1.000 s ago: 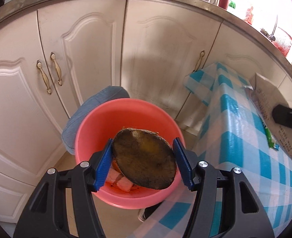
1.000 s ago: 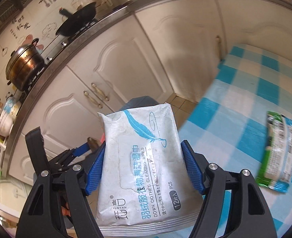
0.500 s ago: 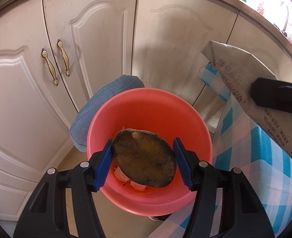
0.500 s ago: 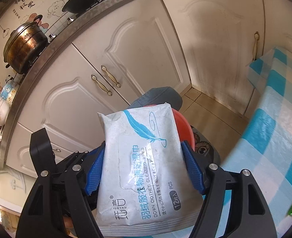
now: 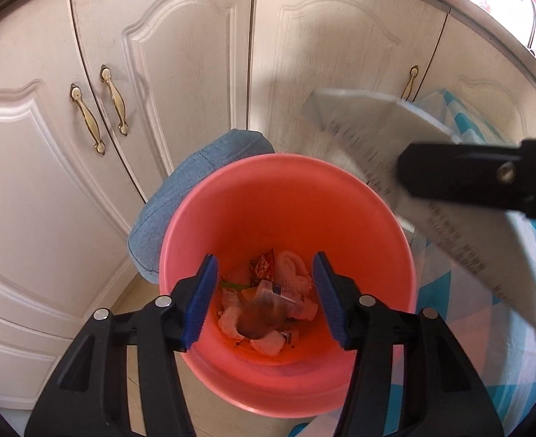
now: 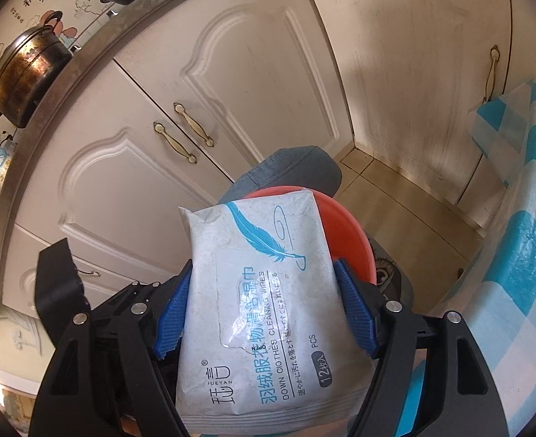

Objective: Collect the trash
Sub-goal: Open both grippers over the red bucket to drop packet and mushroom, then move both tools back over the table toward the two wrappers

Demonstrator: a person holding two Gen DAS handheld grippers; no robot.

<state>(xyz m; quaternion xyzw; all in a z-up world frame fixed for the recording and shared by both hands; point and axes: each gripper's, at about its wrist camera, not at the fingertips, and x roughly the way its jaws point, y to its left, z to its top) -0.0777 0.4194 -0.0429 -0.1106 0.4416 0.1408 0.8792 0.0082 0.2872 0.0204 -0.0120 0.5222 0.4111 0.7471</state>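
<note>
Left wrist view showed white cabinet doors (image 5: 180,73) on the left, then the left gripper (image 5: 264,296) over the pink bucket (image 5: 286,196), its jaws closing with nothing between them, and scraps of trash (image 5: 268,302) lying at the bucket's bottom. At the right the wipes packet (image 6: 264,298) hung over the bucket rim, between the blue pads (image 6: 355,313) of the right gripper (image 6: 260,313), whose jaws were opening, beside the blue checked tablecloth (image 6: 523,276).

Left gripper (image 5: 264,298) closing, empty, above pink bucket (image 5: 290,196) of trash (image 5: 268,302)
</note>
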